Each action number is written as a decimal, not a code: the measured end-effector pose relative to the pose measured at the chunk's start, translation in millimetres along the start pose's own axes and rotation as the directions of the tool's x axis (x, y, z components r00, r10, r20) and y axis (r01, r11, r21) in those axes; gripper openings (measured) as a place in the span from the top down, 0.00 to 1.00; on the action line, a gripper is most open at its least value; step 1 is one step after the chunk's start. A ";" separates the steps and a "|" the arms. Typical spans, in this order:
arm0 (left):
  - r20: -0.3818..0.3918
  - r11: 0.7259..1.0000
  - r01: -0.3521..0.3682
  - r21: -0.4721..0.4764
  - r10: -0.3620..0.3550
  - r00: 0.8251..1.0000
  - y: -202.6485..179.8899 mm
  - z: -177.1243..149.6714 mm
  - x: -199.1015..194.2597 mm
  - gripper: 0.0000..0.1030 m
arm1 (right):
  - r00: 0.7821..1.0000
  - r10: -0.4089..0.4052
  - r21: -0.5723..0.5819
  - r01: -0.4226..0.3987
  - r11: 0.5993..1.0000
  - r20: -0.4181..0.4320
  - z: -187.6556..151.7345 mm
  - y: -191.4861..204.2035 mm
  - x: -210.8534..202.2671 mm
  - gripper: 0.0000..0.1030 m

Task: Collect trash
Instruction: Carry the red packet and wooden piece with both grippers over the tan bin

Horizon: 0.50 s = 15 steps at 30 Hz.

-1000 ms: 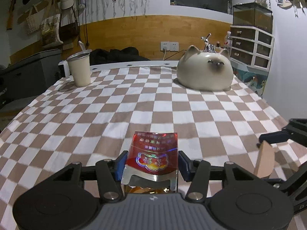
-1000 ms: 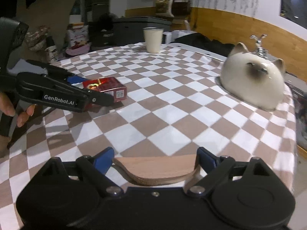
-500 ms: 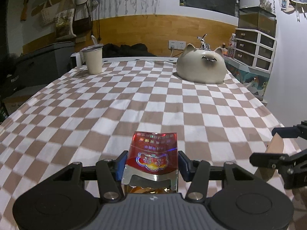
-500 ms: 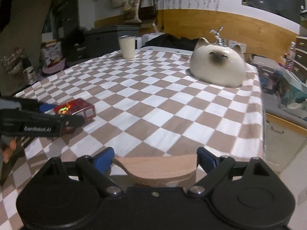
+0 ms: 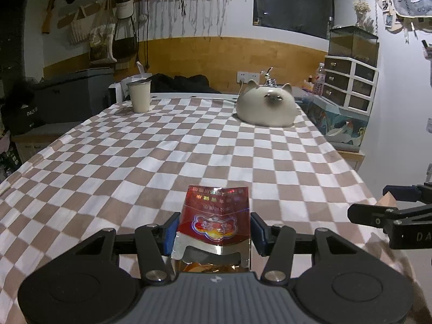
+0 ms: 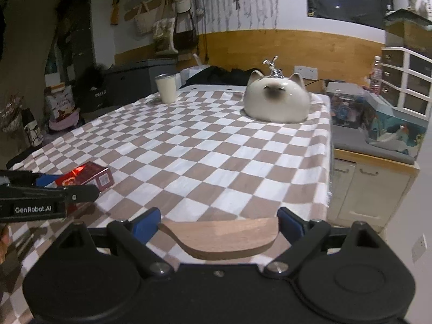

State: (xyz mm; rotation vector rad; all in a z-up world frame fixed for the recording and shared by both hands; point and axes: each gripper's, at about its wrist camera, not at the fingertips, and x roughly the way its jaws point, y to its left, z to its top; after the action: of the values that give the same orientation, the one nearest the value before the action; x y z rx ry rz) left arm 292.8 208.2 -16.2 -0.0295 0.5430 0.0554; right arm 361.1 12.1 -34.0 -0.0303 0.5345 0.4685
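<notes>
Pinching a red foil packet (image 5: 216,216), the left gripper (image 5: 213,229) hangs above the checkered tablecloth (image 5: 189,148). The right gripper (image 6: 218,226) clamps a wooden piece (image 6: 218,236). A slack squeeze could let the slick packet slip.

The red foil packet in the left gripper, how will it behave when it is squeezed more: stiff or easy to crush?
The red foil packet probably crushes easily: its torn silver end looks crumpled. It seems light, since the left gripper holds it clear of the checked tablecloth by its sides alone. The glossy film may be slippery.

A crumpled red foil packet (image 5: 216,218) and a curved wooden piece (image 6: 220,239) are each held above the checked cloth.
</notes>
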 end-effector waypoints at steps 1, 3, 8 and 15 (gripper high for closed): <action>0.004 1.000 0.000 0.001 0.000 1.000 -3.0 -1.7 -5.3 0.48 | 1.000 -0.007 0.006 0.007 1.000 0.005 -2.1 -0.6 -5.9 0.10; 0.012 1.000 0.004 0.001 -0.004 1.000 -8.9 -4.6 -14.7 0.48 | 1.000 -0.019 0.018 0.019 1.000 0.012 -6.2 -2.5 -17.4 0.10; 0.033 1.000 0.012 0.004 -0.012 0.999 -26.3 -12.8 -39.5 0.48 | 0.999 -0.045 0.045 0.043 0.998 0.031 -18.0 -8.6 -48.3 0.10; 0.061 1.000 0.020 0.010 -0.021 0.998 -54.9 -22.4 -69.8 0.48 | 0.996 -0.072 0.070 0.068 0.995 0.055 -34.6 -22.8 -90.1 0.10</action>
State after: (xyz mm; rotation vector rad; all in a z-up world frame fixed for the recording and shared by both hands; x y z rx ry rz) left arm 224.9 149.3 1.4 -0.0246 0.4822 0.0337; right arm 286.0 -51.4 -21.1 0.0289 0.4913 0.3811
